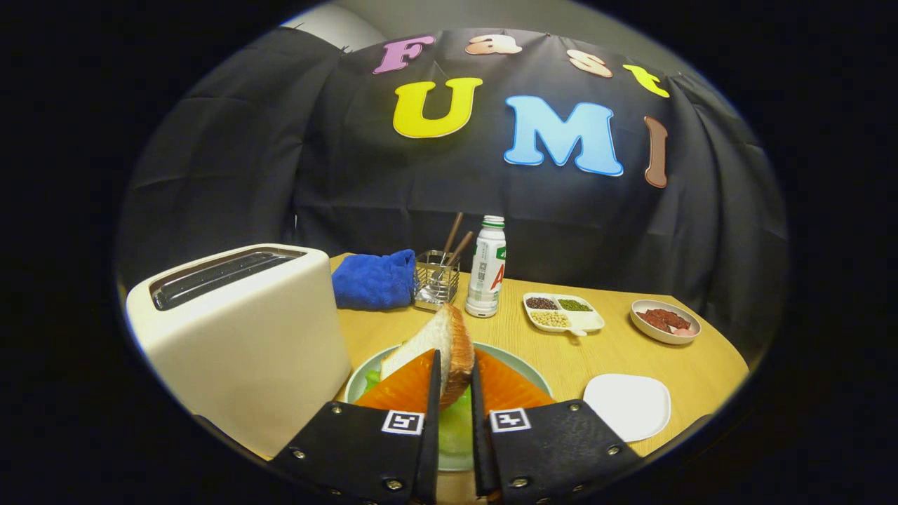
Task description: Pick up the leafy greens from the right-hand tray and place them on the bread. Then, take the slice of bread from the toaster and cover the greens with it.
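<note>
Over the wooden table (617, 351) we are watching the gripper (454, 382) clamping a tilted bread slice (438, 340) above the greens (456, 421) on the plate (361, 382), right of the toaster (242, 337).

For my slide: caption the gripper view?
Gripper shut on bread slice, above greens on plate, beside toaster.

Nothing legible found on the table items. My gripper (456, 362), with both fingers pressed on the bread slice (438, 337), carries a square black-and-white coded tag (403, 422) on each finger, and neither tag has any characters. The bottle (486, 266) bears a printed label, too small to make out.
</note>
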`<state>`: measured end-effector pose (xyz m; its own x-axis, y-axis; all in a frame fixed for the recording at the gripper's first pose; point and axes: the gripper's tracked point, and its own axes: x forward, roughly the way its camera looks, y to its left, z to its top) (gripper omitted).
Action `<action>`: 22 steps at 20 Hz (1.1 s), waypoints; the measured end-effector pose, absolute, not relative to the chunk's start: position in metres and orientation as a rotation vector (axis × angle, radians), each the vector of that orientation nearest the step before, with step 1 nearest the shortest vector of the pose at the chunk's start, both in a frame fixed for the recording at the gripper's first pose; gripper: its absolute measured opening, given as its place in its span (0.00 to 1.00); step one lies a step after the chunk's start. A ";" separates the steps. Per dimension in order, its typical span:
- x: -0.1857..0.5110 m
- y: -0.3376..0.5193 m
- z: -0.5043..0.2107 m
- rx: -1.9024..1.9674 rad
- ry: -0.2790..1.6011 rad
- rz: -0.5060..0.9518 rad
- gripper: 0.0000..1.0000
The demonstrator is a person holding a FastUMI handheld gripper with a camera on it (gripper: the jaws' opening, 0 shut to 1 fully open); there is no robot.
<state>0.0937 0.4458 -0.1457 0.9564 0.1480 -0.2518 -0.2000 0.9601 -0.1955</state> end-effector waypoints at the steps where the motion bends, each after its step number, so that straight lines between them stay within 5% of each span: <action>1: 0.093 0.445 -0.147 -0.219 0.241 0.181 0.21; 10: 0.095 0.430 -0.148 -0.228 0.224 0.157 0.29; 12: 0.097 0.420 -0.153 -0.251 0.234 0.131 0.37; 22: 0.099 0.407 -0.152 -0.271 0.209 0.092 0.40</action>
